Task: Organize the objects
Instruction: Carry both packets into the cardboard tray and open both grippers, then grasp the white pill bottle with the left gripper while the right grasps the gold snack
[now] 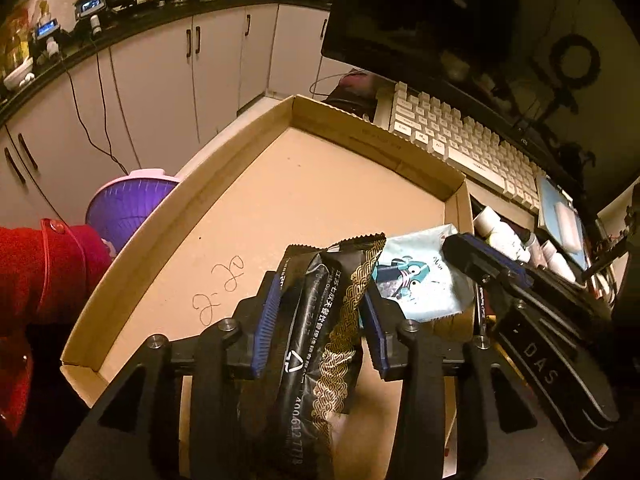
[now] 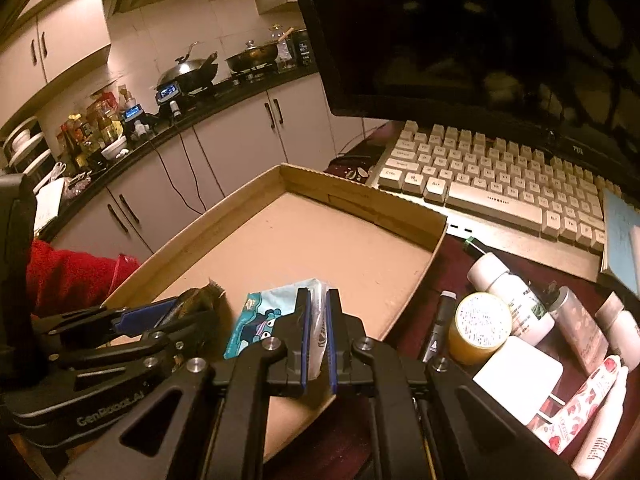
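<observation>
A shallow cardboard tray lies on the desk in front of the keyboard. My left gripper is shut on a black snack packet with gold pattern and holds it over the tray's near right part. My right gripper is shut on a light blue packet with a cartoon figure, over the tray's near right corner. The right gripper shows in the left wrist view, just right of the blue packet. The left gripper shows in the right wrist view, left of the blue packet.
A white keyboard and dark monitor stand behind the tray. Bottles, a yellow-lidded jar, a white card and tubes crowd the desk right of the tray. A purple basket and a red sleeve are at the left.
</observation>
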`<state>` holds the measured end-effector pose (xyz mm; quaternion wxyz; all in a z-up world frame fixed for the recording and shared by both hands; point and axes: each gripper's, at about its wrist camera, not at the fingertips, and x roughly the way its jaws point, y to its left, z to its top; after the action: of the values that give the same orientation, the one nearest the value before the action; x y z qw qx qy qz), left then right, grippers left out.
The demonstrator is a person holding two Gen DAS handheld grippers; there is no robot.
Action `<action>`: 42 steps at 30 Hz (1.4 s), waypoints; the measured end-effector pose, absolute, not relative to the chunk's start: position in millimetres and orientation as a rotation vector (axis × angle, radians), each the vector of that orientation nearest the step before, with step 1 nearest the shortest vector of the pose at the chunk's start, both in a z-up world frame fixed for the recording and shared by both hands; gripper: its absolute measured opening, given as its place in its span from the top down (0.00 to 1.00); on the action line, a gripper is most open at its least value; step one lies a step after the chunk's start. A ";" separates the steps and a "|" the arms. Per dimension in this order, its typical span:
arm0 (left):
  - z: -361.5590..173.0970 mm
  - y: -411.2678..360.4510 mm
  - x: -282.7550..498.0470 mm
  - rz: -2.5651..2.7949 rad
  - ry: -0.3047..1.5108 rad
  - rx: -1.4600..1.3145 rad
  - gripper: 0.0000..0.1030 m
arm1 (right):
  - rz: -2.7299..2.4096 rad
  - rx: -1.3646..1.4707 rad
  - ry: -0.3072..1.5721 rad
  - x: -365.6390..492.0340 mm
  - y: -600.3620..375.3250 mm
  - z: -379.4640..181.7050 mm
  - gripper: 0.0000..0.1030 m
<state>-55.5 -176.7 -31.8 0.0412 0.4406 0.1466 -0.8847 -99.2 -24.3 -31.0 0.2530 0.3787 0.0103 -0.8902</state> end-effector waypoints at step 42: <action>-37.4 -44.5 16.3 -2.942 -0.031 1.626 0.50 | -2.569 1.105 -0.228 33.2 137.7 -27.0 0.33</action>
<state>16.3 -44.5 -37.4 -0.1096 0.4808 -0.0091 -0.8699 33.2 137.7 -27.0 0.1669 0.3882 -0.0803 -0.9028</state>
